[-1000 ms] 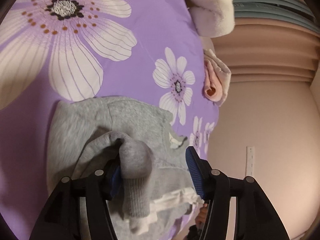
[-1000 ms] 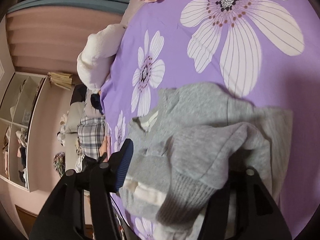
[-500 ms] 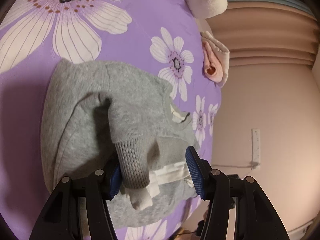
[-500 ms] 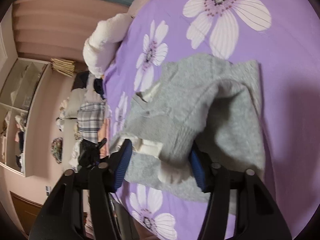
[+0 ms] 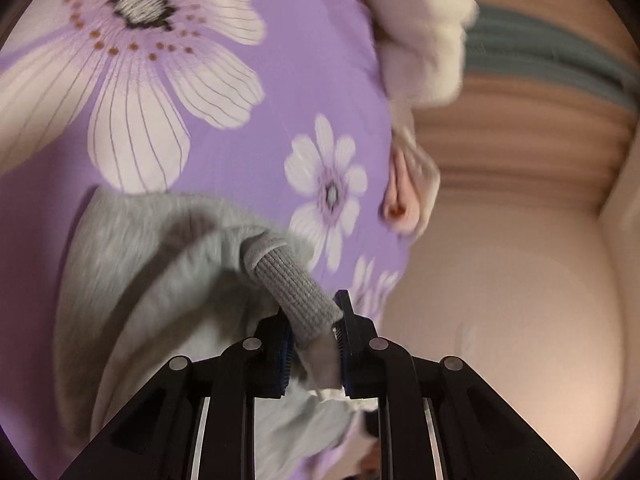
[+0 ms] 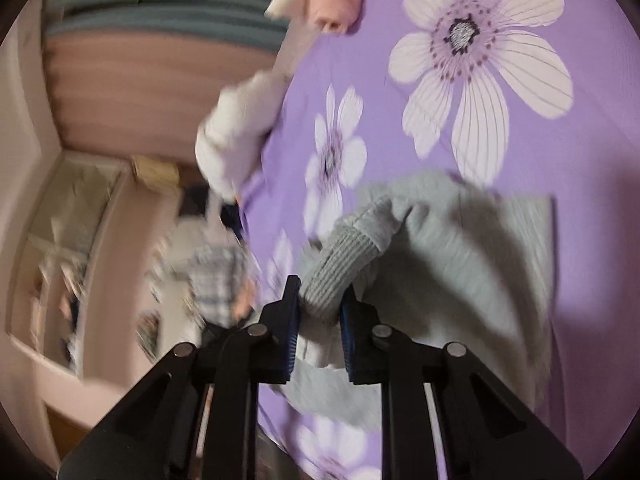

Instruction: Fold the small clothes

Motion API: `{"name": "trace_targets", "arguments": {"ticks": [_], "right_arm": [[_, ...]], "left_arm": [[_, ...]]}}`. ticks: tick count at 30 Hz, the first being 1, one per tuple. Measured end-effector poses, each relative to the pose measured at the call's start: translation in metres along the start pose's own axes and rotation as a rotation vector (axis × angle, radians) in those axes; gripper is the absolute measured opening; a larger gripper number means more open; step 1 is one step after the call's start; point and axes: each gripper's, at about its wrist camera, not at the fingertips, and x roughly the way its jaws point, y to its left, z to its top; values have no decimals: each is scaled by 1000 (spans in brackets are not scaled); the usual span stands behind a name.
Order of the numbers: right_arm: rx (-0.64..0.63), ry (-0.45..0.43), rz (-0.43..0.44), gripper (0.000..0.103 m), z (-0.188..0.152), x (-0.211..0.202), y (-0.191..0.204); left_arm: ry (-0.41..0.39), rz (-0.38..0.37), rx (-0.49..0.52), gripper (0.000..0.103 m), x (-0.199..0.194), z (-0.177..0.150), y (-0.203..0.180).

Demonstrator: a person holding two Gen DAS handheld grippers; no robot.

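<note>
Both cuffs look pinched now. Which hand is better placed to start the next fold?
Neither clearly. Left gripper and right gripper have each just closed on a ribbed cuff of the grey sweater; probably move both together.

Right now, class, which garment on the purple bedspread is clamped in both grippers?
The grey sweater: the left gripper and right gripper each pinch a ribbed cuff. The pink garment and white fleece lie untouched.

No text, label, brand, number or sign can be read in either blurred view at this moment.
</note>
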Motion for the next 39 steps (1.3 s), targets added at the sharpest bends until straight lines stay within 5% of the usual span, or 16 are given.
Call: {"name": "trace_targets", "arguments": {"ticks": [3,6,8,10,16,20,22,28,34,39], "right_arm": [[124,-43,-1,22,23,16,-17],[194,-60,-57,30,35,31,-32],[185,-65,-77,43,37,33,-31],[161,-85,-63,59,37,28,-28],[-3,-115,-88,60,26,2,2],[-294,-50,-266,53,-6,1,34],[-428,-28,-370,35,-26,5,45],[-723,81,-476,20,-78,35,63],[-900,175,-663,17,-114,55,44],[-898,235,-775,15,-138,32,5]], "left_arm": [[-32,-11,-117,17,16,17,9],[-27,31,-171,37,29,24,13],[-24,54,-144,53,31,26,9],[-18,52,-110,54,27,27,4],[-37,120,100,61,0,12,-23],[2,248,362,61,-5,-25,-44],[25,309,486,61,-1,-48,-52],[46,483,790,61,15,-107,-59],[112,616,944,61,23,-141,-31],[146,625,982,61,4,-158,1]]}}
